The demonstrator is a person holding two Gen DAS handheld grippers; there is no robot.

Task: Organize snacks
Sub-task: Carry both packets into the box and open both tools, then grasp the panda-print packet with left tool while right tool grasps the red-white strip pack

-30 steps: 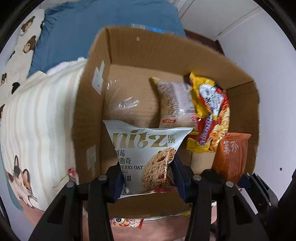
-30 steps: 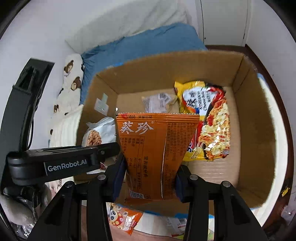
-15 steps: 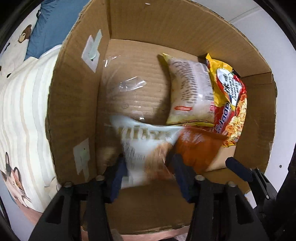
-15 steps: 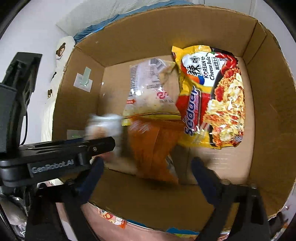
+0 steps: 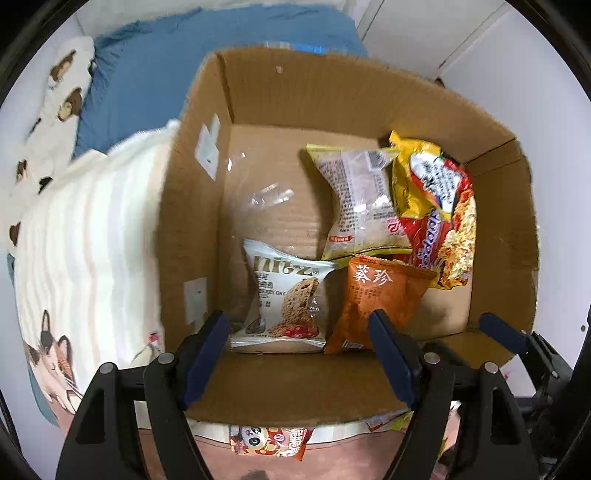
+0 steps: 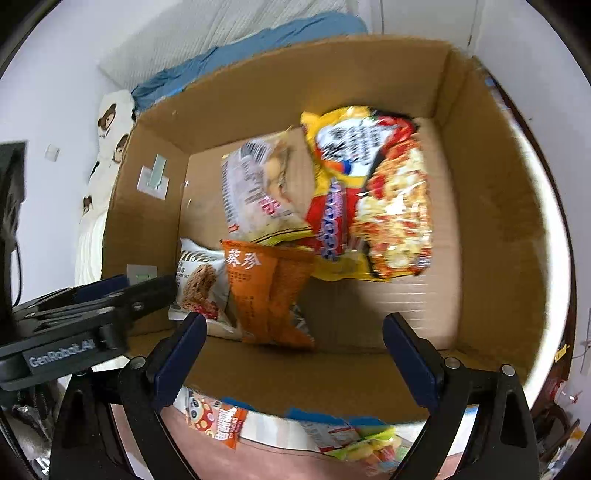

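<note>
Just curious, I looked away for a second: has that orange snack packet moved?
Yes. The orange packet was clamped upright above the cardboard box; now it lies inside, near its front wall, and the right gripper, whose jaws have just been opening, is empty.

White walls [image 5: 535, 122], blue bedding [image 5: 147, 81] w/ bear-print pillow [image 5: 55, 122], striped cream blanket [image 5: 92, 240] w/ cat print; white door [image 6: 424, 18] behind.

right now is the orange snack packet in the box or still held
In the box. The orange packet lies on the cardboard box floor beside the white cookie packet; the open right gripper isn't touching it.
</note>
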